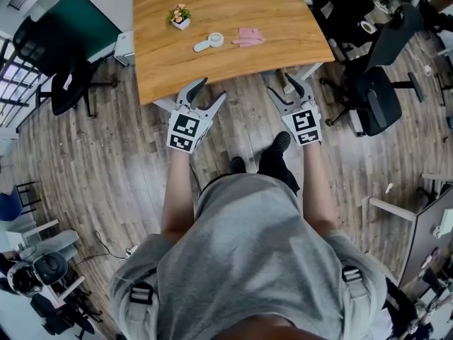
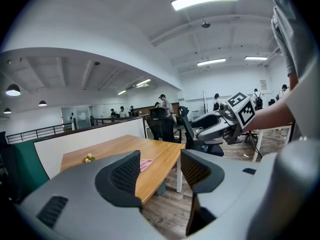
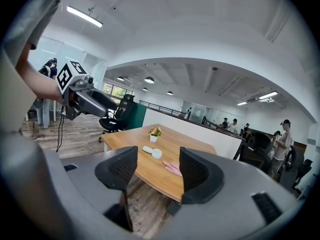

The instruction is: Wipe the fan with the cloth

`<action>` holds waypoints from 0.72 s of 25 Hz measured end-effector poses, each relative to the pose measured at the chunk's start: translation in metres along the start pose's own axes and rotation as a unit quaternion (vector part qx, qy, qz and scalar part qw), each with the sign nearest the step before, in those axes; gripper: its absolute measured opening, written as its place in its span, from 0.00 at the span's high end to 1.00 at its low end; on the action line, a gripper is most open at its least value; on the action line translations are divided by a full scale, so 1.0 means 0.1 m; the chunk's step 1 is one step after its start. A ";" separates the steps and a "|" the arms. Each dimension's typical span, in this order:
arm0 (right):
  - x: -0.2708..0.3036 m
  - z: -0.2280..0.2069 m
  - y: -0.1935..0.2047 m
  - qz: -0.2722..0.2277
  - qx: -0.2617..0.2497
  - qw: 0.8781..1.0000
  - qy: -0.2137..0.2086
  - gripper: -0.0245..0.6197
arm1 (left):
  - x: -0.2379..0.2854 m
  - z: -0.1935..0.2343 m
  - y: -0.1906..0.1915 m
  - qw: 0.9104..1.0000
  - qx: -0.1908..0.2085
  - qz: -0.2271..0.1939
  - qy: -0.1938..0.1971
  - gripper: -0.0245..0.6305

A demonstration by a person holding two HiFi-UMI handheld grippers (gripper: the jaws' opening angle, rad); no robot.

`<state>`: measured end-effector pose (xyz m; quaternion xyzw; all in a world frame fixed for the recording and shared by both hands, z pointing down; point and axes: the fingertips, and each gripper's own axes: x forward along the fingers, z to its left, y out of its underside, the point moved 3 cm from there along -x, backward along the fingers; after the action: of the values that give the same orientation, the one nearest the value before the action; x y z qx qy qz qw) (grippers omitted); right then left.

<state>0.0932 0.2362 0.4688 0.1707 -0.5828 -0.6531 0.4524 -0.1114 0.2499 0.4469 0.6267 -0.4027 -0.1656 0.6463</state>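
Open-plan office with a wood-plank floor (image 1: pixel 106 172), seen steeply from above.

Desk (image 1: pixel 233 69): light wood top on white legs, directly ahead of the standing person (image 1: pixel 248 261).

On the desk, 3 items, all lying away from its near edge:
- potted flowers (image 1: pixel 180 16) in a small white pot, toward the desk's far left.
- fan (image 1: pixel 209 42), white and handheld, lying flat about mid-desk, with its handle toward the desk's left side.
- cloth (image 1: pixel 248 37), pink and loosely bunched, at mid-desk on the right-hand side. A strip of bare desk shows between it and the fan, so they are not touching.

Around the desk, 2 black office chairs: 1 chair (image 1: pixel 375 91) off its right side, 1 more (image 1: pixel 67 83) off its left.

Left gripper (image 1: pixel 214 88): held over the floor, just short of the desk's near edge on the left. Jaws released and standing apart with nothing between them. Its own view shows only the desk corner and a sliver of cloth, far off, through the gap.

Right gripper (image 1: pixel 278 81): also over the floor, just short of the desk's near edge on the right. Jaws released and spread wide, grasping nothing. Its own view frames the fan and cloth on the desk top between the jaws, well apart from them.

Both grippers point at the desk, tilted slightly down. Neither touches the desk or anything on it.
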 end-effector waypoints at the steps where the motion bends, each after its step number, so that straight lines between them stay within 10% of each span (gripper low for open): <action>1: 0.00 0.00 0.01 0.003 -0.001 1.000 0.000 0.54 | 0.01 0.00 0.01 1.000 -0.001 0.000 0.000 0.56; 18: 0.11 -0.43 0.15 0.017 0.017 1.000 -0.006 0.54 | 0.41 0.07 -0.10 1.000 -0.018 0.003 0.002 0.55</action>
<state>0.1255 0.2029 0.4749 0.1647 -0.5992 -0.6365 0.4569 -0.0882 0.2146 0.4498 0.6136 -0.4007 -0.1696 0.6589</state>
